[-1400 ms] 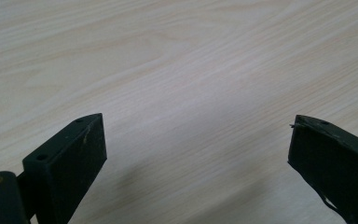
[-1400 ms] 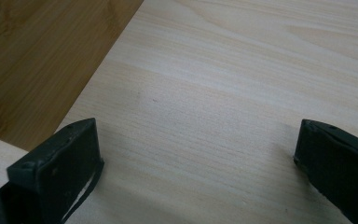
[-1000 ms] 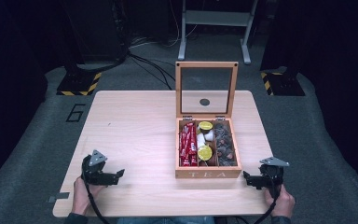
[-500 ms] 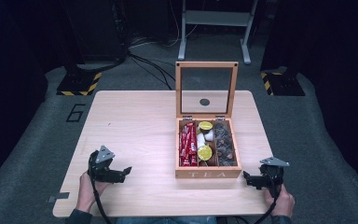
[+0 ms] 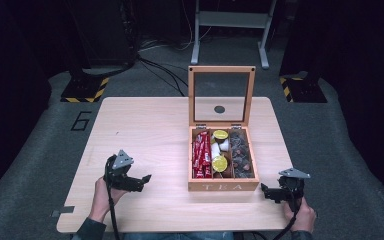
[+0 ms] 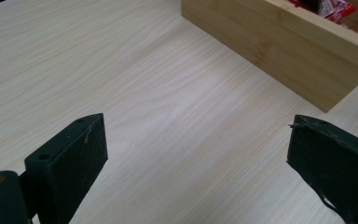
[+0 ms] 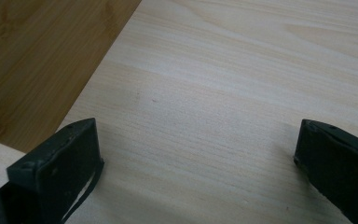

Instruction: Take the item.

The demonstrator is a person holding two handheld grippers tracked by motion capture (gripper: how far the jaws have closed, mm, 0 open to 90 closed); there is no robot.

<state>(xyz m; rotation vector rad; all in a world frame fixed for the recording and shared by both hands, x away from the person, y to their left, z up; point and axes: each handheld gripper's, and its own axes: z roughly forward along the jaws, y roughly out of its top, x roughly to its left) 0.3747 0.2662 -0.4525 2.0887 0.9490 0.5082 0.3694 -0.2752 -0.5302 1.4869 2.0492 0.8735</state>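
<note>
A wooden tea box (image 5: 223, 186) stands open on the table, its glass-paned lid (image 5: 221, 95) upright at the back. Inside lie red sachets (image 5: 201, 155), yellow-topped cups (image 5: 219, 163), small white cups (image 5: 221, 146) and dark pods (image 5: 240, 156). My left gripper (image 5: 140, 181) is held low over the table left of the box, pointing toward it, and it is open. In the left gripper view the gripper (image 6: 198, 128) has bare wood between its jaws and the box wall (image 6: 279, 51) ahead. My right gripper (image 5: 266, 191) sits at the box's front right corner, open (image 7: 196, 128), beside the box side (image 7: 37, 56).
The light wooden table (image 5: 145, 125) has bare surface left of and behind the box. Its front edge is close to both hands. Beyond the table are a dark floor, cables and a metal stand (image 5: 230, 20).
My left gripper has moved right and slightly forward, toward the box. The right gripper and the box have stayed put.
</note>
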